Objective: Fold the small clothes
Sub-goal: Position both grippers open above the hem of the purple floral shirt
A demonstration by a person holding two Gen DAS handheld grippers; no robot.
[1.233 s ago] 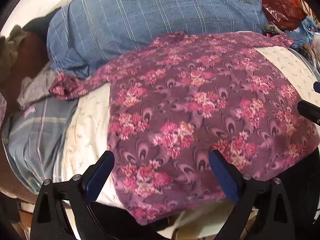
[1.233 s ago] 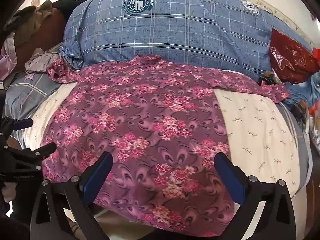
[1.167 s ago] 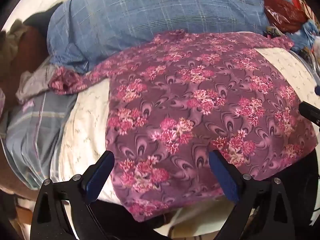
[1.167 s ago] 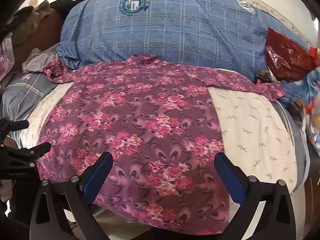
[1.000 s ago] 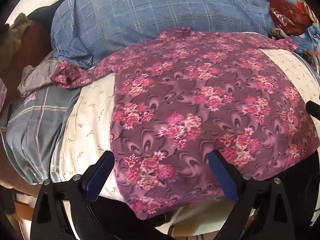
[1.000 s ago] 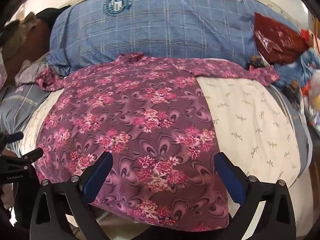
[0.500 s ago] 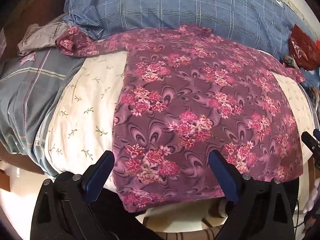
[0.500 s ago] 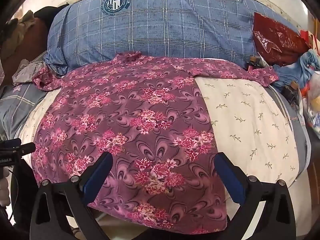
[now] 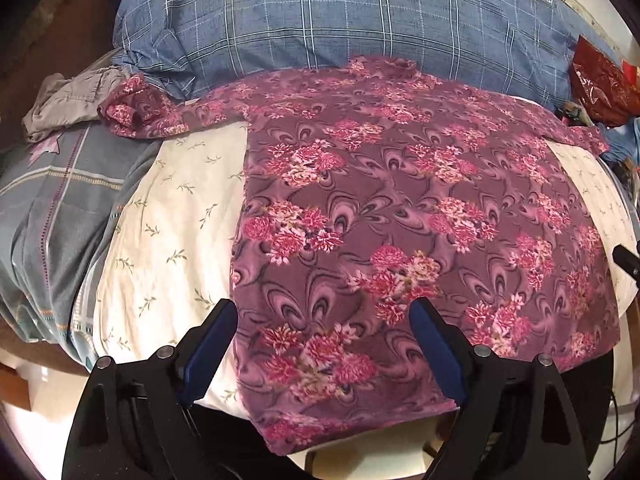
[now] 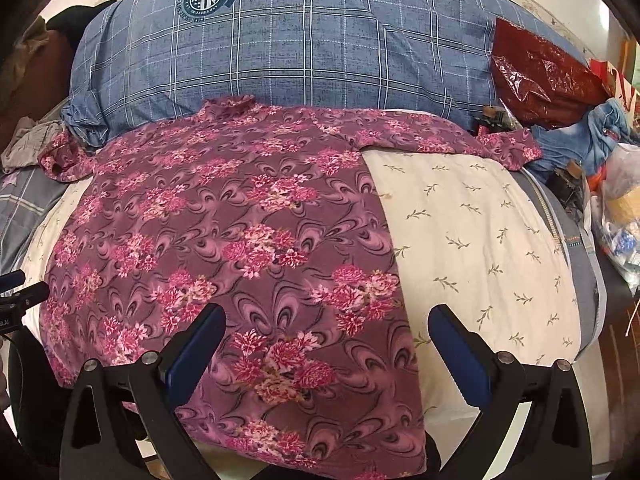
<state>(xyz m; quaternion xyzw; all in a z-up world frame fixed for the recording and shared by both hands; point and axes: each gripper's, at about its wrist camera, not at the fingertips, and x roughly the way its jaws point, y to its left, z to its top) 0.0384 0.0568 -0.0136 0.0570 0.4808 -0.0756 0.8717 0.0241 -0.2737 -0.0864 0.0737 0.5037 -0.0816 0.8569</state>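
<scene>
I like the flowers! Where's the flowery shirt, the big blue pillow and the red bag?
flowery shirt [image 9: 400,208]: left wrist view, middle of its body.
big blue pillow [image 10: 304,48]: right wrist view, checked front.
red bag [image 10: 540,80]: right wrist view, crinkled middle.

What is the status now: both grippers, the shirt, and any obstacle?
Left gripper open, right gripper open, both empty. Purple floral shirt flat on cream floral sheet, unfolded. Blue plaid pillow touches collar; nothing on the shirt.

Bare cream sheet [image 9: 168,216] is lying exposed beside the floral shirt [image 9: 400,200] on its left and on its right [image 10: 480,240], giving both wide-spread grippers open room along the near edge. A blue plaid pillow [image 10: 300,48] is blocking the far side, touching the collar. A red plastic bag [image 10: 540,80] and loose clutter [image 10: 616,200] are crowding the right margin, and crumpled grey cloth [image 9: 68,100] is sitting by the left sleeve.
</scene>
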